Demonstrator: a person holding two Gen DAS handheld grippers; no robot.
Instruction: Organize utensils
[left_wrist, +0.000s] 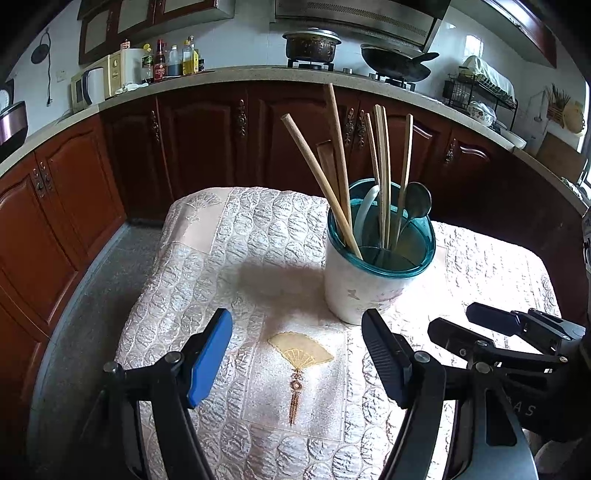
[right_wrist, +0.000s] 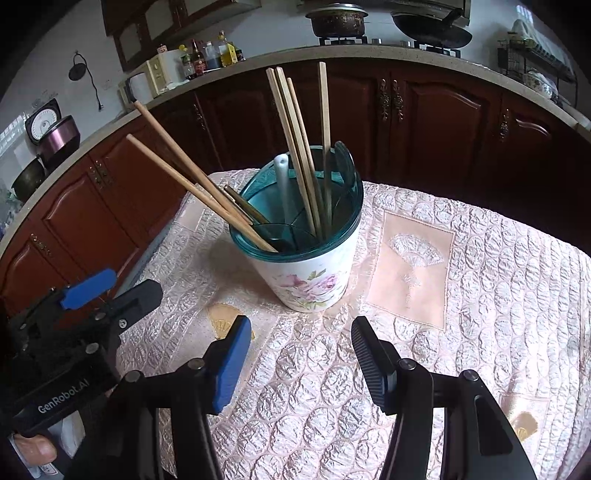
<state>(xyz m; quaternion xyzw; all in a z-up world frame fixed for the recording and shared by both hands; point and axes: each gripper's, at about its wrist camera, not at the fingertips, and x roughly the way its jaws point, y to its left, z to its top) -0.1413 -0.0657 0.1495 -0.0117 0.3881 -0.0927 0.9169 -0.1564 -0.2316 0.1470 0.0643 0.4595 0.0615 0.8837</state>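
Holder (right_wrist: 314, 280): round floral ceramic, teal rim | cloth (right_wrist: 480, 295): quilted | left tool (left_wrist: 297, 354), right tool (right_wrist: 301, 350): apart, empty

Two wrist views, both angled down at the bench

We look from just behind each pair of tongs; both views face the kitchen cabinets, sit close, and share the utensil holder (left_wrist: 373, 273) (right_wrist: 314, 273) and the quilted cloth (left_wrist: 258, 258) (right_wrist: 480, 295).

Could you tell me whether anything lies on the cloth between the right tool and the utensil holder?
Nothing: in the right wrist view, only bare quilted cloth lies between the right tool and the utensil holder.
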